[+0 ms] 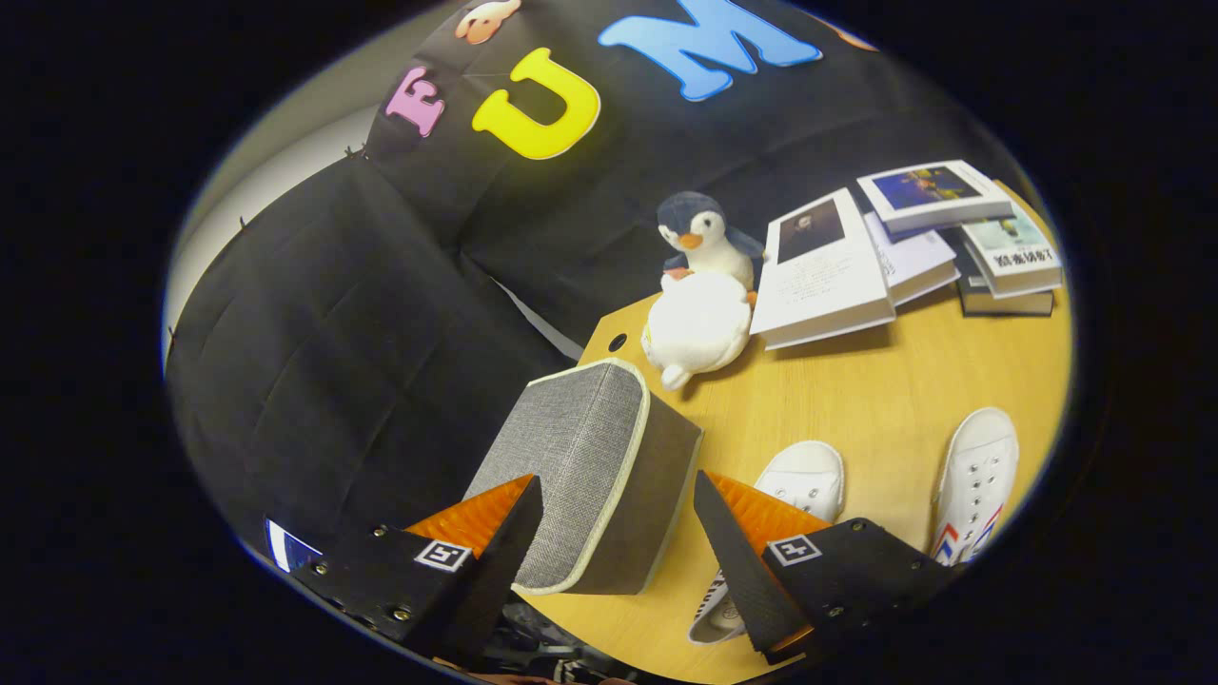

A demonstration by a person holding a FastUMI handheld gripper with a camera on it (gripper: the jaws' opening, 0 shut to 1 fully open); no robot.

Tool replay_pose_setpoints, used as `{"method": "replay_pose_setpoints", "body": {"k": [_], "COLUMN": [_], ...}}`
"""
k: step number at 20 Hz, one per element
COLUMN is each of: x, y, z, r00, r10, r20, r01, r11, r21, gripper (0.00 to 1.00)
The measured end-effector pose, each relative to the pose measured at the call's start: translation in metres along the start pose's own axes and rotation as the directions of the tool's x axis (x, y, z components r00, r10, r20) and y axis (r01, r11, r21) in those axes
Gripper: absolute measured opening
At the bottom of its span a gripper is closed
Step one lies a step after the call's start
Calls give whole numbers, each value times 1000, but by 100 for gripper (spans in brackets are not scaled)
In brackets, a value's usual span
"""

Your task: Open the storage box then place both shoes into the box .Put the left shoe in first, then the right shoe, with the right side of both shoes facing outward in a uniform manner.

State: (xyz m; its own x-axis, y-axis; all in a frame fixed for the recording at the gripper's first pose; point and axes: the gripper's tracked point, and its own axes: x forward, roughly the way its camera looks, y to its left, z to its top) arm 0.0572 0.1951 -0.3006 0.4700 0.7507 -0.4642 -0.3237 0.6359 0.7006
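Wooden table [856, 400], jaws apart.

Dark printed characters are showing along the side of the upper book [1014, 259] in the stack at the table's far corner, too small to read. Square coded markers are sitting on the gripper [617, 509] behind both spread fingers, which are holding nothing; no brand or number is reading anywhere.

The tool [617, 518] is tilted, rolled to one side, its two fingers [495, 533] spread wide apart. Nothing is pressed between them, and neither finger touches anything. The left finger sits lower and nearer the bench edge; the right finger reaches slightly further forward, over the bench.
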Motion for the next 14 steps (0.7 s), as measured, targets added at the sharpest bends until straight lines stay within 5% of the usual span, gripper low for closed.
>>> {"method": "replay_pose_setpoints", "body": {"k": [7,14], "x": [53,77], "y": [10,22], "z": [-16,-19], "r00": [986,961], "r10": [161,276], "r20": [-42,-30], "r01": [-149,-243], "r11": [967,889], "r21": [208,388], "gripper": [95,93]}}
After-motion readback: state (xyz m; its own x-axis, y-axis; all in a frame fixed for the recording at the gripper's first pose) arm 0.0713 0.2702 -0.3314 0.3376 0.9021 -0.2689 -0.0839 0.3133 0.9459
